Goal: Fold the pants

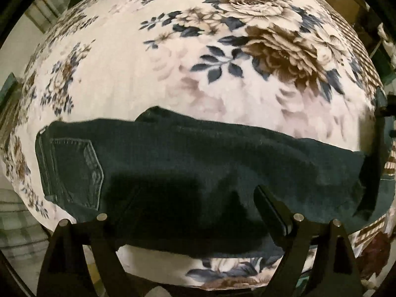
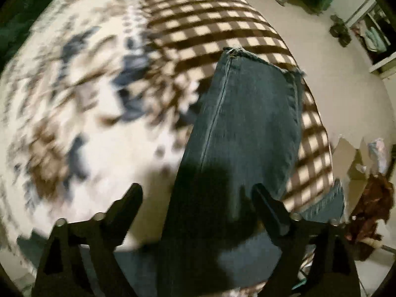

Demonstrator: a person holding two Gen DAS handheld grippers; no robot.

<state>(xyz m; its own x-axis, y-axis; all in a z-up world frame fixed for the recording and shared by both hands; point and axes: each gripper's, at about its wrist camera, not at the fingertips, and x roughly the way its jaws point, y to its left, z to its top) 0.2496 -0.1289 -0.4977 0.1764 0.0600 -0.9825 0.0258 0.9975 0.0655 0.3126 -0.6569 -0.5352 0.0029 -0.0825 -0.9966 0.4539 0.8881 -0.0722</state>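
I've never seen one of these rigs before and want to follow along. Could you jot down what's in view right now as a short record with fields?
garment: dark blue denim pants, lying flat, legs together
visible detail: stitched back pocket
leg end: frayed hem over the brown-and-cream checked border
surface: cream blanket with brown and blue flowers
left gripper: fingers apart above the pants, gripping nothing
right gripper: fingers apart above the leg, gripping nothing

Dim fisheye views, right one motion-blurred
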